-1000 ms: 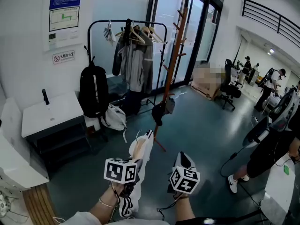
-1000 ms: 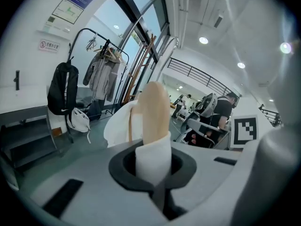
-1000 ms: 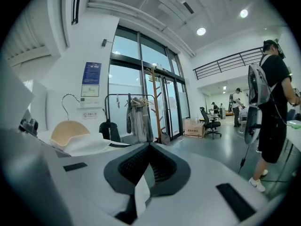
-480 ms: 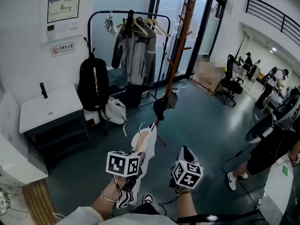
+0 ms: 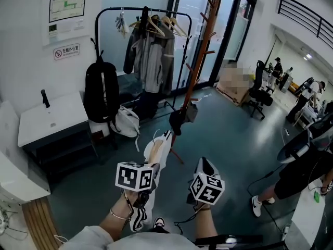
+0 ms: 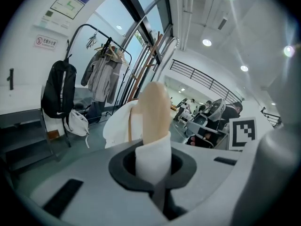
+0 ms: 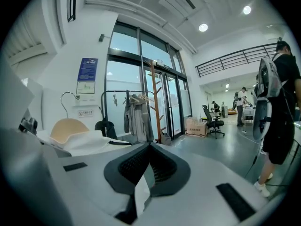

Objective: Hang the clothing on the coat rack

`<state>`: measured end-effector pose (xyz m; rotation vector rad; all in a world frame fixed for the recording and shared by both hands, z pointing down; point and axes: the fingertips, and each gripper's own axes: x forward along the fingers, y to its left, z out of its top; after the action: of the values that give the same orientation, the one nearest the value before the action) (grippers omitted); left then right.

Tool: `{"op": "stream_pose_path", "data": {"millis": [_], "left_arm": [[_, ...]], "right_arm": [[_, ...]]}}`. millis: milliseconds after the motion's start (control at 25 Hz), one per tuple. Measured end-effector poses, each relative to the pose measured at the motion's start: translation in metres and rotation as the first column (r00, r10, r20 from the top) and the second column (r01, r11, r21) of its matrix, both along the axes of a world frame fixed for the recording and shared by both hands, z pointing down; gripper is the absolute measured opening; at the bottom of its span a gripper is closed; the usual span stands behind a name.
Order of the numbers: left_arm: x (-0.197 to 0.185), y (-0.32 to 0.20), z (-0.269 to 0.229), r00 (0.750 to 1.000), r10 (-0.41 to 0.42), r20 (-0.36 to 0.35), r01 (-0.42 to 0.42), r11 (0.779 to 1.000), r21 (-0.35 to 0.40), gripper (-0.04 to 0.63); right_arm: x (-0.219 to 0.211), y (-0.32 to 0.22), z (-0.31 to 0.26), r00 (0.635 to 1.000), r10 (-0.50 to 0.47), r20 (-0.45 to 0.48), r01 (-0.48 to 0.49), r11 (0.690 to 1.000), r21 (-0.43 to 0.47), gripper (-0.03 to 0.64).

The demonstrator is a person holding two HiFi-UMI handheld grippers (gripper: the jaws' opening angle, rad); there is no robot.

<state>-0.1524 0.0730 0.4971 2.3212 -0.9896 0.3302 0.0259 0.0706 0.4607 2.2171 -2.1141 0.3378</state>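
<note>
Left gripper (image 6: 153, 166), nearest us, is clamped tight on the white clothing (image 6: 117, 126) and on the pale wooden hanger (image 6: 155, 109) it is draped over, both held out ahead of our body. Just beside it, the right gripper (image 7: 146, 173) is closed as well, pinching a strip of the same white cloth.

Grey floor (image 5: 218, 134) lies between the garment and the wooden coat rack (image 5: 199, 61), which stands well apart from us with a dark bag (image 5: 182, 120) on one of its low pegs. To the left of the rack, a white bag (image 5: 126, 123) sits on the floor and a black backpack (image 5: 100, 92) hangs above it, next to a white desk (image 5: 49, 121) against the wall. Behind them a black garment rail (image 5: 125, 8) carries grey jackets (image 5: 152, 61). Off to the right we see an office chair (image 5: 257, 95) and a person in dark clothes (image 5: 304, 168) at the frame's edge.

Only the head view takes in our own shoe (image 5: 159, 223) below the grippers. The right gripper view alone shows the hanger's metal hook (image 7: 61, 102), standing free above the cloth, and a person wearing a backpack (image 7: 277, 102) close on its right. The left gripper view catches the right gripper's marker cube (image 6: 243, 133) alongside.
</note>
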Motion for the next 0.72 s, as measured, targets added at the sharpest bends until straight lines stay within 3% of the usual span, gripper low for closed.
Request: {"op": "stream_pose_path", "data": {"millis": [720], "left_arm": [[0.057,-0.085,-0.025,0.99,-0.14,-0.015,0.14,0.99,0.032,0.017]], "right_arm": [[0.073,-0.093,-0.003,0.996,-0.056,0.064,0.055,0.998,0.005,0.023]]}}
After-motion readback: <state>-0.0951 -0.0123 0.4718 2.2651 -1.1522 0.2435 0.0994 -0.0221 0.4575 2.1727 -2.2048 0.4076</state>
